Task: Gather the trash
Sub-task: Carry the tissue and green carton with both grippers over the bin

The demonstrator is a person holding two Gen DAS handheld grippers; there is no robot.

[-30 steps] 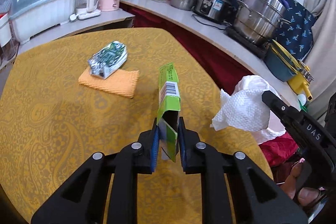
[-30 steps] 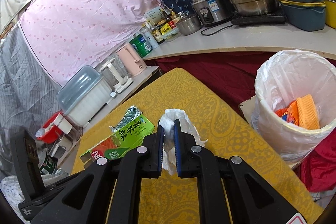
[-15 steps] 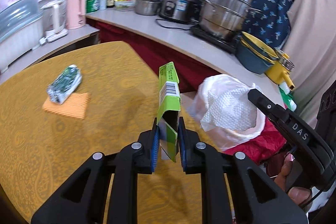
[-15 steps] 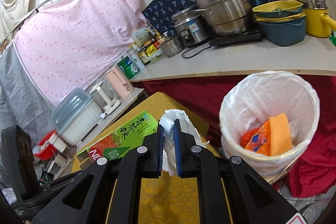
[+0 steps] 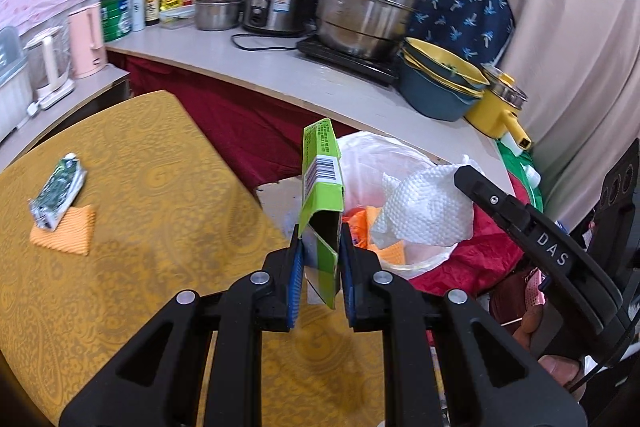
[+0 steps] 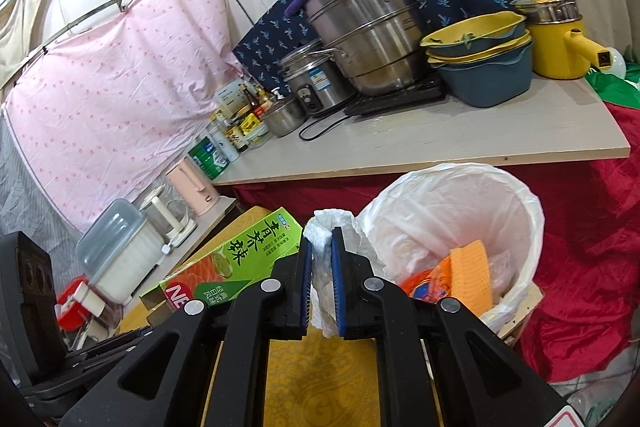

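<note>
Both tools have swung from over the table (image 5: 132, 291) toward the bin (image 6: 516, 203), now larger at 2 o'clock in the right view. The left tool (image 5: 320, 259) stays clamped on the green box (image 5: 322, 187); the right tool (image 6: 320, 267) still pinches the paper towel (image 6: 322, 239). The foil packet (image 5: 58, 193) has slid to 9 o'clock.

So counting up: one green carton (image 5: 322, 179), one crumpled paper towel (image 5: 424, 211), one lined trash bin (image 6: 524, 227), one foil packet (image 5: 58, 197), one orange cloth (image 5: 66, 237), two kettles, two grippers.
</note>
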